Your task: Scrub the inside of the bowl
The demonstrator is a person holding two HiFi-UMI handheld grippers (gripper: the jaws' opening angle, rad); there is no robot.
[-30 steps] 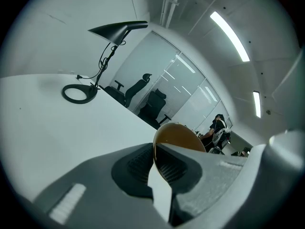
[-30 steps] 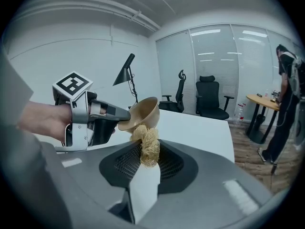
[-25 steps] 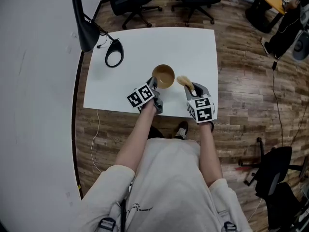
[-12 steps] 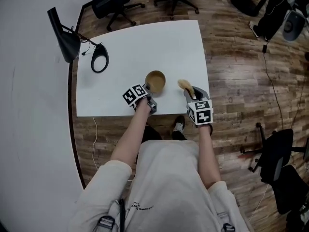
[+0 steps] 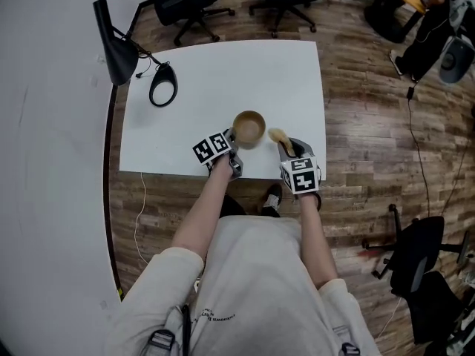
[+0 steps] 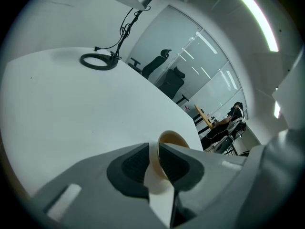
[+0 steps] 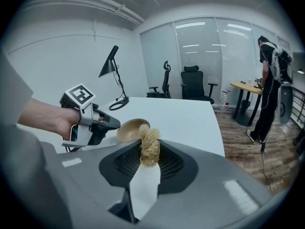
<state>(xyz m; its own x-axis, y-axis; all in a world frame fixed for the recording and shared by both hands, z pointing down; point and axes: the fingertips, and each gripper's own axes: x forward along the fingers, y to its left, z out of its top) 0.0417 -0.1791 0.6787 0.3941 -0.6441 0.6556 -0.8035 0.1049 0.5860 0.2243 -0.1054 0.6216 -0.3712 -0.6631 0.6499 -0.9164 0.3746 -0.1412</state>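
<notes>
On table (image 5: pixel 223 80) | left gripper (image 5: pixel 232 138) jaws clamp bowl (image 5: pixel 251 128) rim | right gripper (image 5: pixel 286 146) pinches scrubber (image 5: pixel 277 135)

The bowl (image 5: pixel 249 129) looks smooth matt wood, the scrubber (image 5: pixel 277 135) rough fibre, the table (image 5: pixel 237 80) smooth matt white.

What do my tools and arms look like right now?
Left tool and right tool: grey bodies, black ribbed pads, each topped by a cube of black-and-white square markers. Forearms bare; pale short-sleeved shirt.
</notes>
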